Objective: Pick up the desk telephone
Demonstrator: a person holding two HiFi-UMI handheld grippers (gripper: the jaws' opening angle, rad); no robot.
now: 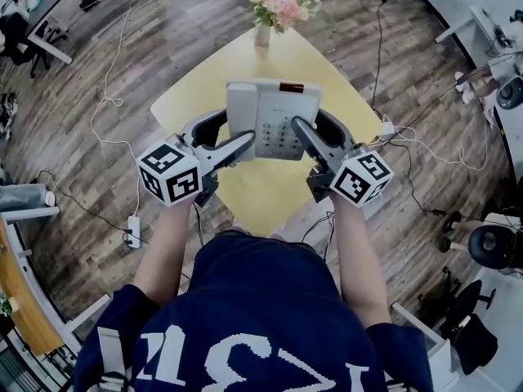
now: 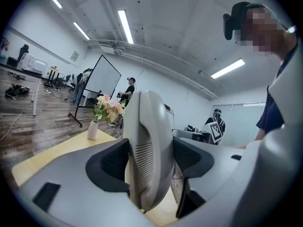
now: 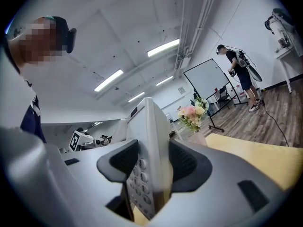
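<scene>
The desk telephone (image 1: 274, 119) is light grey, with a keypad and a small red display. It hangs above the yellow table (image 1: 270, 193), held from both sides. My left gripper (image 1: 237, 129) is shut on its handset side. In the left gripper view the dark pads (image 2: 111, 164) press on the handset (image 2: 147, 145). My right gripper (image 1: 309, 125) is shut on the keypad side. In the right gripper view the telephone (image 3: 150, 141) stands edge-on between the pads (image 3: 184, 162), with its buttons showing.
A vase of pink flowers (image 1: 278, 11) stands at the table's far corner. Cables and a power strip (image 1: 135, 229) lie on the wooden floor. Office chairs (image 1: 490, 247) and desks stand at the right. A whiteboard (image 2: 102, 84) and a person (image 3: 239, 74) are farther off.
</scene>
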